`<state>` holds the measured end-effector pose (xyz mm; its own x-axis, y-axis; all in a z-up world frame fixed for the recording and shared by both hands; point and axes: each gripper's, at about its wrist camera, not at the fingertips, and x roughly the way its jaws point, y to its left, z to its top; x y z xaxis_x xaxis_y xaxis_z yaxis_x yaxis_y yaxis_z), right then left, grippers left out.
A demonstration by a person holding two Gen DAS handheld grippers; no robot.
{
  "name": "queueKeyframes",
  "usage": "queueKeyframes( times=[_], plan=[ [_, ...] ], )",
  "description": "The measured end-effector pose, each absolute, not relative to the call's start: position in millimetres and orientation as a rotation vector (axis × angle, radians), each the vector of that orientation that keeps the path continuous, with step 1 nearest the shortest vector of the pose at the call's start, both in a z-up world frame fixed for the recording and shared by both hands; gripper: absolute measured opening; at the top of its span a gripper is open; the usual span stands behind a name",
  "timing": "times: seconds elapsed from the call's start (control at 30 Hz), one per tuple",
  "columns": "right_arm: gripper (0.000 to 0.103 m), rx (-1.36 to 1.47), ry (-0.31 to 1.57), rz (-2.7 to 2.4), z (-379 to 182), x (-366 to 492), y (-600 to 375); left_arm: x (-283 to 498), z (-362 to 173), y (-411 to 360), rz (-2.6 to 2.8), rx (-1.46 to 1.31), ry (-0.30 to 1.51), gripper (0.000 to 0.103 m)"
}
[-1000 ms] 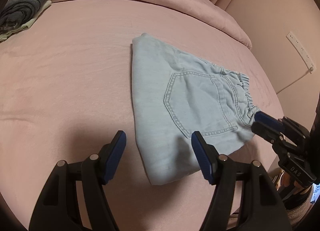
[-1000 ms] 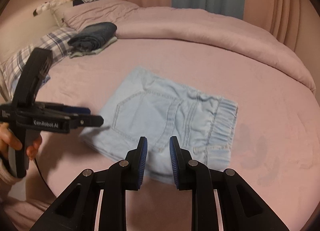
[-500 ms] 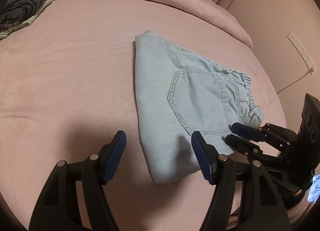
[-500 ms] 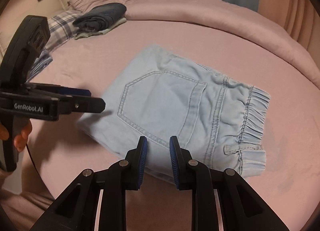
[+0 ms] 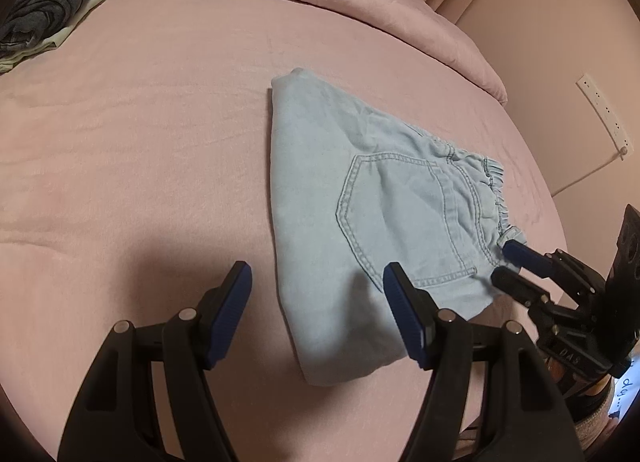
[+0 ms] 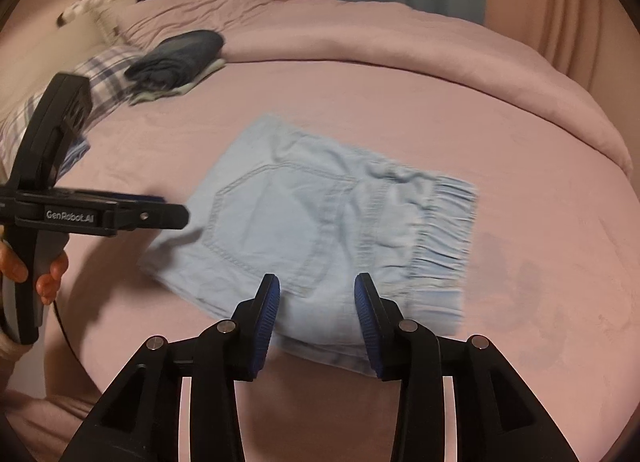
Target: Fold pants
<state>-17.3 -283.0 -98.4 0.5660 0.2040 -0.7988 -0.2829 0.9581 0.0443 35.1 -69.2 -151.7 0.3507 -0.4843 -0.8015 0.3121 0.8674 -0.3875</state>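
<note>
Motion blur smears the pants in the right wrist view, worst at the gathered waistband. The right gripper covers their near edge. At far left, the folded dark clothes run off the frame, and the pillows are blurred.

A pink bed carries folded light-blue pants near its middle, a dark clothes stack farther back, and plaid pillows beside that stack.
</note>
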Motion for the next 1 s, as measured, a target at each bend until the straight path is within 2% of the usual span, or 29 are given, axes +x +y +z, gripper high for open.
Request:
queueKeyframes(
  times=[0.33,0.37,0.4,0.47,0.7,1.0],
  plan=[
    [0.039,0.028,0.920,0.280,-94.2,-14.4,-311.0,40.3,-154.8,-72.2,-0.524,-0.173,1.116,0.070],
    [0.043,0.063,0.916,0.283,-92.7,-14.2,-316.3,40.9,-155.2,-71.5,-0.525,-0.175,1.117,0.071],
    [0.055,0.083,0.914,0.281,-92.1,-13.1,-319.6,41.8,-155.6,-70.8,-0.523,-0.181,1.119,0.071],
    [0.067,0.155,0.906,0.247,-91.6,-9.2,-334.2,43.4,-156.2,-68.6,-0.524,-0.196,1.123,0.072],
    [0.073,0.451,0.975,0.227,-114.6,3.0,-382.6,49.9,-159.5,-63.0,-0.542,-0.252,1.141,0.073],
    [0.073,0.645,1.048,0.231,-146.5,8.8,-399.6,58.4,-162.8,-58.9,-0.576,-0.300,1.165,0.076]
  ],
)
